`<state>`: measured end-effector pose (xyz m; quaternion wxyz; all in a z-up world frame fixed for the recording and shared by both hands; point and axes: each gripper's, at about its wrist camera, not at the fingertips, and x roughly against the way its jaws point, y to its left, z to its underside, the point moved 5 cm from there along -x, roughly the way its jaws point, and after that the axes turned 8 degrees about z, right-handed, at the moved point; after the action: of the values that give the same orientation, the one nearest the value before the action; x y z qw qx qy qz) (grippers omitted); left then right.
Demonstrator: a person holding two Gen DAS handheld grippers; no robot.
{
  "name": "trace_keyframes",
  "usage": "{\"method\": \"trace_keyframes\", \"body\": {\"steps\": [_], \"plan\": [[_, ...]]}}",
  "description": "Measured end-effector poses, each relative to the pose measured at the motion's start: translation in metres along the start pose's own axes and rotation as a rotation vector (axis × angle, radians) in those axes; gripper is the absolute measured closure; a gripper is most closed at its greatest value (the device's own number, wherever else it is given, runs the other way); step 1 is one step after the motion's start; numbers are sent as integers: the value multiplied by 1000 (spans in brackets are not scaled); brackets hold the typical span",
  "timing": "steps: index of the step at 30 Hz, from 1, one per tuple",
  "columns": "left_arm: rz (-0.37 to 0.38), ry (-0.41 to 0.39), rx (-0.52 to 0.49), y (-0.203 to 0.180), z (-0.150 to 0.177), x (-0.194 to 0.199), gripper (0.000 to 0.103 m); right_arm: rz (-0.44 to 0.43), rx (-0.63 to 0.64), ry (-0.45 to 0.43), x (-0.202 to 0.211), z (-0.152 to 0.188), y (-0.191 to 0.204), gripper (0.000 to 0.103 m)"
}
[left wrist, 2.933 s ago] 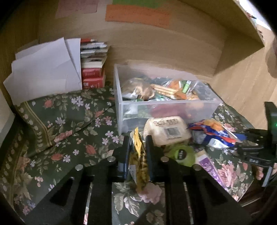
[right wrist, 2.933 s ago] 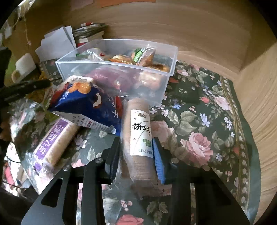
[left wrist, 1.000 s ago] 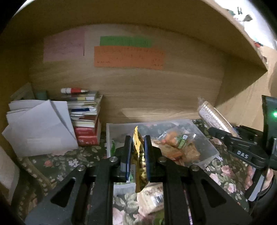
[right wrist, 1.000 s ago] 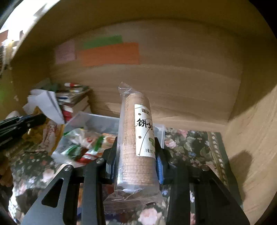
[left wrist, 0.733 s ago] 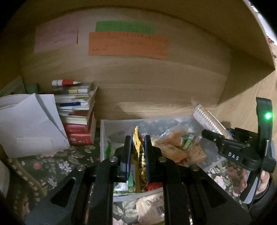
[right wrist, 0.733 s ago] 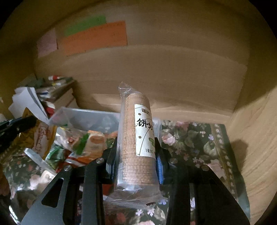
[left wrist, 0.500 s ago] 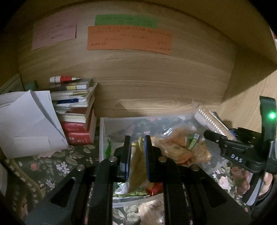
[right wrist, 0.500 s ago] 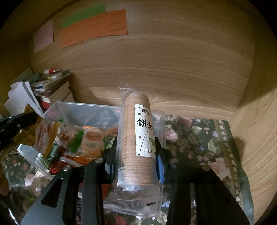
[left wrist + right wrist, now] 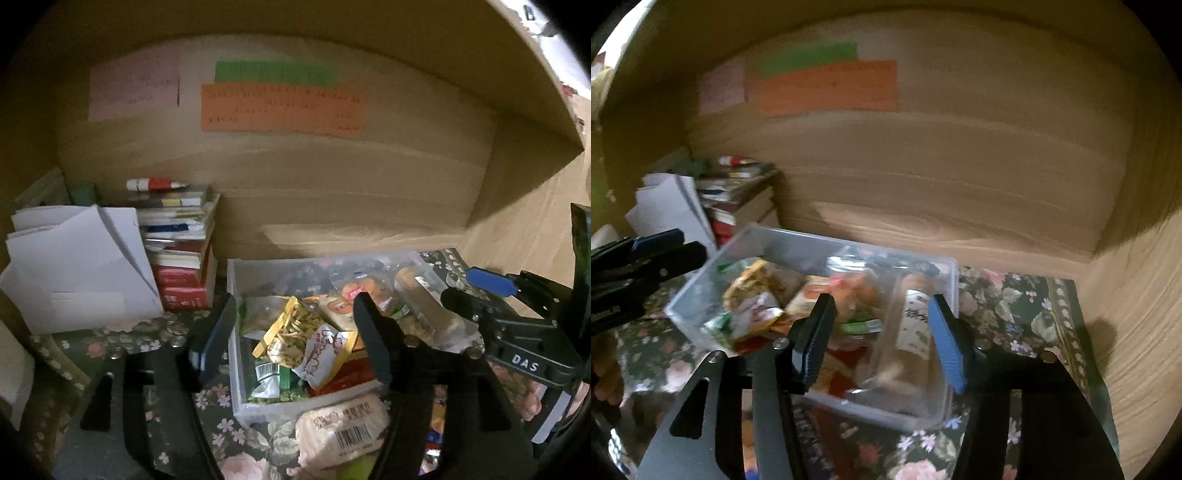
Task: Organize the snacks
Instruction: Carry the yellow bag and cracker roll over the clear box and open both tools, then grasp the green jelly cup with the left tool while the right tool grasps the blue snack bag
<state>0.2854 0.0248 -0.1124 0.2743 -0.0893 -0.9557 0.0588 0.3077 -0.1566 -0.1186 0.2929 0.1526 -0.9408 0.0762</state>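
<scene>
A clear plastic bin [image 9: 236, 373] [image 9: 849, 247] holds several snack packets. My left gripper [image 9: 291, 339] is open above its front left part, over a yellow snack bag [image 9: 295, 332] that lies in the bin. My right gripper [image 9: 879, 332] is open over the bin's right end; the tan biscuit roll [image 9: 912, 325] [image 9: 424, 310] lies in the bin between its fingers, apart from them. A beige wrapped bun [image 9: 343, 428] lies on the cloth in front of the bin.
A stack of books [image 9: 181, 251] and folded white papers [image 9: 77, 266] stand left of the bin. Wooden walls [image 9: 351, 192] close the back and right. A floral cloth [image 9: 1027, 306] covers the desk. Coloured notes [image 9: 280, 107] hang on the back wall.
Both grippers carried their snacks over the bin and opened. The yellow bag and the biscuit roll now lie in the bin.
</scene>
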Motion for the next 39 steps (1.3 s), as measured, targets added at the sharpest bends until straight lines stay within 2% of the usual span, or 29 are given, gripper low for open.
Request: {"method": "trace_keyframes", "body": {"steps": [3, 5, 9, 11, 19, 27, 31, 35, 39], "plan": [[-4, -8, -7, -3, 3, 13, 24, -25, 13, -23, 16, 1, 6, 48], [-10, -14, -10, -4, 6, 20, 13, -46, 19, -34, 27, 4, 10, 45], [-36, -16, -26, -6, 18, 34, 6, -88, 36, -34, 43, 16, 22, 39], [-39, 7, -25, -7, 28, 38, 5, -107, 46, -23, 46, 24, 30, 38], [-34, 89, 10, -3, 70, 41, 5, -180, 28, 36, 57, 64, 45, 28], [12, 144, 56, -9, 104, 43, 5, -153, 41, 115, 42, 91, 47, 28], [25, 173, 59, -15, 114, 37, 11, -113, 37, 131, 28, 93, 45, 28], [55, 212, 56, -22, 121, 29, 19, -124, 33, 142, 21, 95, 45, 30], [95, 244, 47, -32, 127, 19, 26, -127, 53, 124, 21, 95, 48, 38]]}}
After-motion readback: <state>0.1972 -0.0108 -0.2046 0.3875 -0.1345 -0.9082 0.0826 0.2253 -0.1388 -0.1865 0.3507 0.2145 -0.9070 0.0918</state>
